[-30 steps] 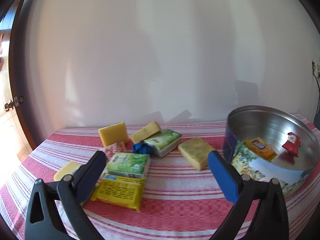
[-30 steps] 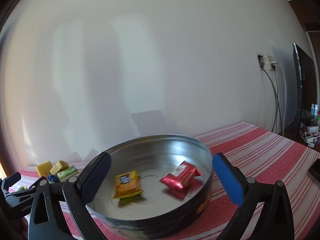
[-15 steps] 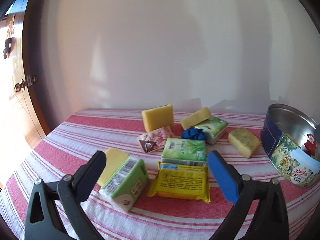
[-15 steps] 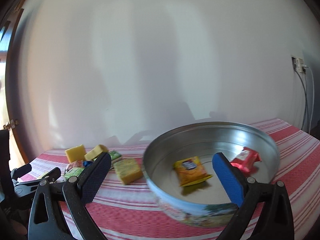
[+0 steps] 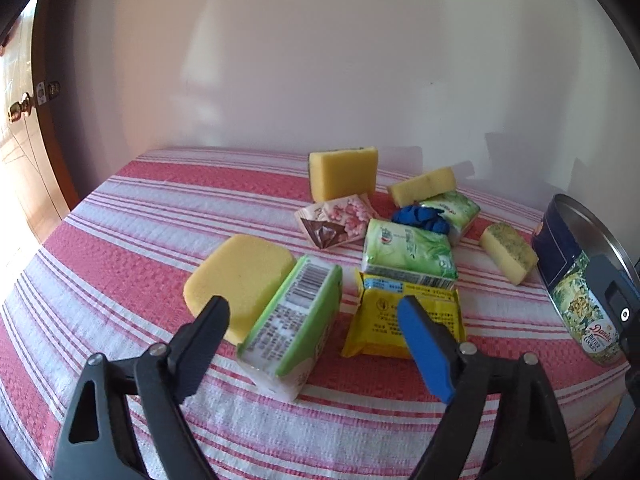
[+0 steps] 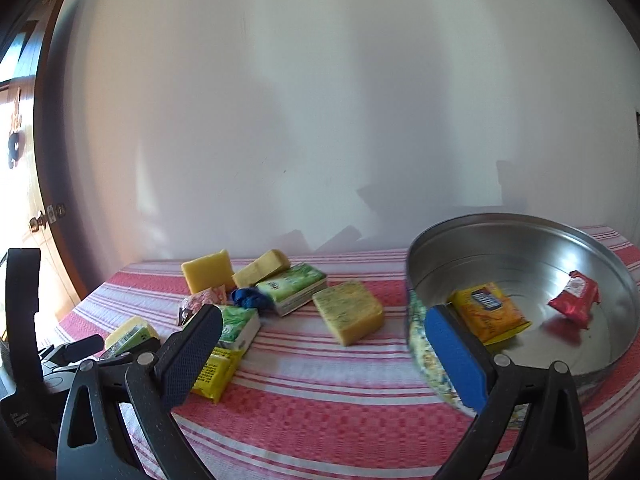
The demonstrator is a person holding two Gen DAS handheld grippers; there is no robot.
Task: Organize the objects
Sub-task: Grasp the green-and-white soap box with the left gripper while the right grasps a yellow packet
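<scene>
Your left gripper (image 5: 310,342) is spread wide and holds nothing; the green packet (image 5: 294,326) lies directly between its fingers, leaning on the yellow sponge (image 5: 236,280). Your right gripper (image 6: 324,356) is also wide and empty, with the tin (image 6: 520,228) just ahead to its right. This appears to be the approach step: lower the left gripper around the packet, then close.

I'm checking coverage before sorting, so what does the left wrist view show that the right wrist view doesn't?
Only the left wrist view shows the barcode pack and round-cornered sponge fully, plus the tin's printed label.

Only the right wrist view looks inside the tin: an orange packet and a red packet.

Both show the striped cloth, blue scrunchie, speckled sponge, and open jaws.
</scene>
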